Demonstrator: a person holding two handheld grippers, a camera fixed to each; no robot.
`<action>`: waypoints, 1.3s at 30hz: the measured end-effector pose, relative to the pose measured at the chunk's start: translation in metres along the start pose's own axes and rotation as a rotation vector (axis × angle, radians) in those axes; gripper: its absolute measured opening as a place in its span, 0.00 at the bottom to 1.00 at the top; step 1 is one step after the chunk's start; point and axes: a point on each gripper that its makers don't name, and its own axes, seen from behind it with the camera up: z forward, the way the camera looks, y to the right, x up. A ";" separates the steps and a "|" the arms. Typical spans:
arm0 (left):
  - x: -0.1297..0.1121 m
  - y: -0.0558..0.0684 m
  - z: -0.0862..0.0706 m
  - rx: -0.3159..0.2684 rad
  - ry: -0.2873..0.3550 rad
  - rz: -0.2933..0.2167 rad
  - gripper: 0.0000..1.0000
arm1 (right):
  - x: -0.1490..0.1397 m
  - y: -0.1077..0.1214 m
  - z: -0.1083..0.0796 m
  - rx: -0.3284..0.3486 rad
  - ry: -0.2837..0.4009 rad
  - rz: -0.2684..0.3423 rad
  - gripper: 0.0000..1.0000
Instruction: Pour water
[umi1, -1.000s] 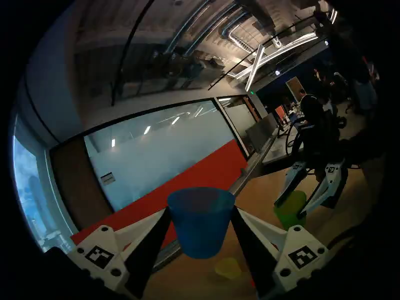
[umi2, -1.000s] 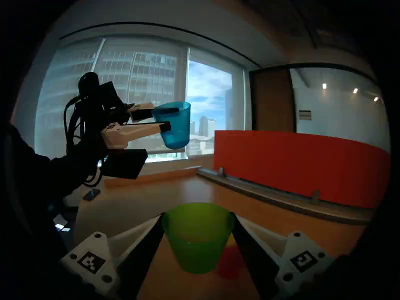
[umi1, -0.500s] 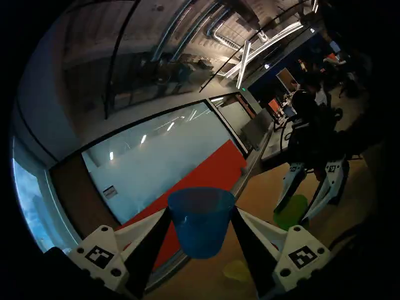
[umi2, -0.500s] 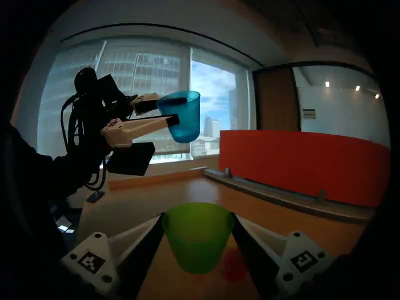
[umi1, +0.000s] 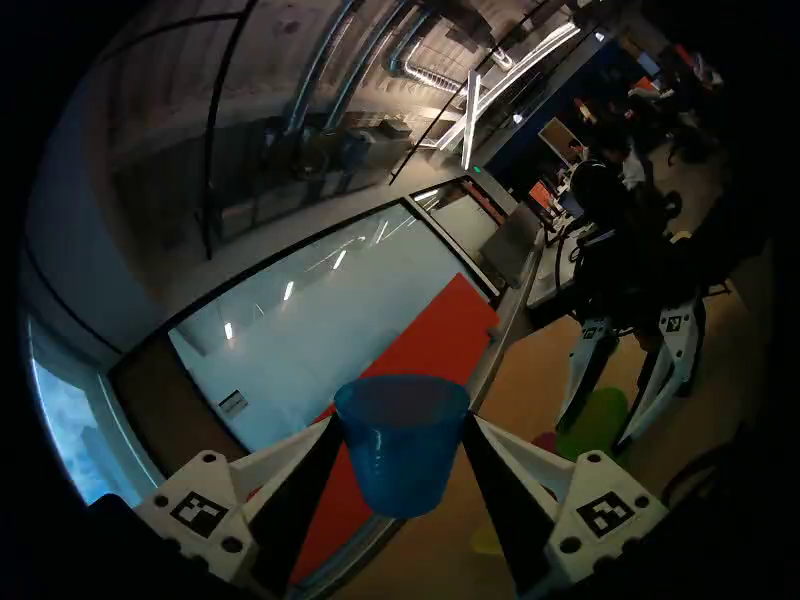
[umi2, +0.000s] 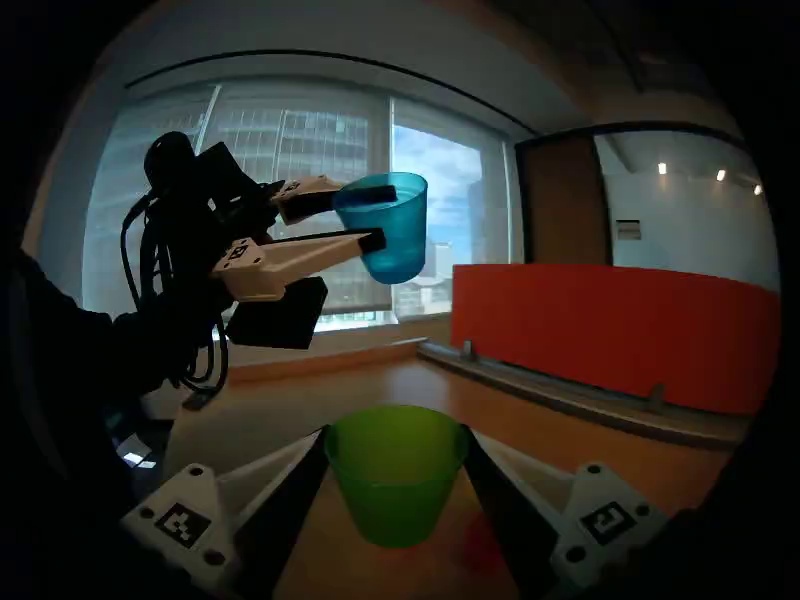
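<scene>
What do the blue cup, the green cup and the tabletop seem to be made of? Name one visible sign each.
Blue cup: probably plastic, translucent and glossy; window light shows through its wall.
Green cup: likely the same plastic, translucent, smooth; its thin wall glows.
Tabletop: wood or wood-look laminate, warm brown with slight sheen; which is unclear.

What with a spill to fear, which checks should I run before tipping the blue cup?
1. Left gripper shut on blue cup: ok.
2. Right gripper shut on green cup: ok.
3. Green cup upright, mouth up: ok.
4. Blue cup over green cup's mouth: not ok; in the left gripper view the green cup sits off to the side and lower.
5. Blue cup filled: cannot tell.
</scene>
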 end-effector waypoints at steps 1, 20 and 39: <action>0.000 0.000 0.000 0.000 -0.001 0.009 0.85 | 0.000 -0.001 0.001 0.003 0.001 0.001 0.93; 0.017 0.005 0.006 -0.006 0.013 0.151 0.85 | 0.004 -0.008 0.014 0.031 -0.001 -0.002 0.93; 0.023 0.007 0.012 -0.015 0.017 0.253 0.85 | 0.003 -0.009 0.020 0.041 -0.006 -0.004 0.93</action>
